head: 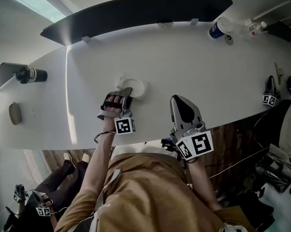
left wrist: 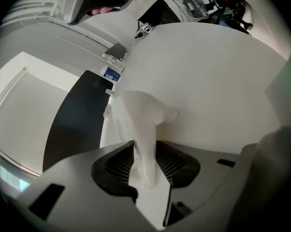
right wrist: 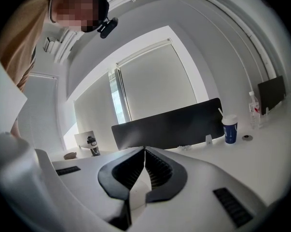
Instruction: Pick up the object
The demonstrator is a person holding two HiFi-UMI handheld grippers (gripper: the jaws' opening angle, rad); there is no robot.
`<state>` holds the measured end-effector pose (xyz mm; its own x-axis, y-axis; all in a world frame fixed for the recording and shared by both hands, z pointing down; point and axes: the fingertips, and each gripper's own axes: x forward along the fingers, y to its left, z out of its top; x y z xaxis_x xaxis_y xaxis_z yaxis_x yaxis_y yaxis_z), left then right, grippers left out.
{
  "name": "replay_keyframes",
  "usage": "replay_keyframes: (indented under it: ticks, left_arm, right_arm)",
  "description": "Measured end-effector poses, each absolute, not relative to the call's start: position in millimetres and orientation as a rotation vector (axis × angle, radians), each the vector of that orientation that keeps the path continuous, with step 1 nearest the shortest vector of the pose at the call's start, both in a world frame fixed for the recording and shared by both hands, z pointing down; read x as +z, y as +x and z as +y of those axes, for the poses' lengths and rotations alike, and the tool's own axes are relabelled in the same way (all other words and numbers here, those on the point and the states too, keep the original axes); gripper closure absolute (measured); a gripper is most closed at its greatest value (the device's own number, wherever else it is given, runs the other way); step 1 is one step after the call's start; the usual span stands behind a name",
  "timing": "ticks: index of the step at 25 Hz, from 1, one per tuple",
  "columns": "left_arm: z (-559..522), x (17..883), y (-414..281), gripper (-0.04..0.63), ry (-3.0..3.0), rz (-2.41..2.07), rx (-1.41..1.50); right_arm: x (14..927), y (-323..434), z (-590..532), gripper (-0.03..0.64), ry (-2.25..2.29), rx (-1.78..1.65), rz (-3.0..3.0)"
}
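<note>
A white object (head: 134,87) with a round body lies on the white table (head: 198,66), in front of me and a little left. My left gripper (head: 127,93) reaches onto its near side. In the left gripper view a narrow white part of the object (left wrist: 146,117) runs down between the ribbed pads (left wrist: 121,162), and both pads touch it; the left gripper (left wrist: 145,161) is shut on it. My right gripper (head: 176,99) rests over the table's near edge, to the right of the object and apart from it. In its own view the right gripper (right wrist: 145,151) is shut with nothing between its jaws.
A long dark screen (head: 135,11) stands along the table's far edge. A blue paper cup (head: 216,29) and a clear bottle (head: 254,29) are at the far right. A black camera-like item (head: 32,75) and a brown oval thing (head: 15,113) lie left. Another marked tool (head: 270,93) sits at the right edge.
</note>
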<state>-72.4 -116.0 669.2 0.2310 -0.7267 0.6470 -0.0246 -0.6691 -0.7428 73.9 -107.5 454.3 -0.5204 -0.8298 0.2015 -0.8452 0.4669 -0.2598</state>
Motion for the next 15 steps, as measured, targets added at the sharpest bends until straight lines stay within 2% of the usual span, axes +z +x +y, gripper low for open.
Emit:
replay_keyframes:
  ticks: [15]
  left_arm:
    - [-114.2, 659.5, -75.1, 0.474, -1.89, 0.766, -1.46]
  right_arm:
    - [451.2, 80.5, -101.5, 0.607, 1.488, 0.501, -2.64]
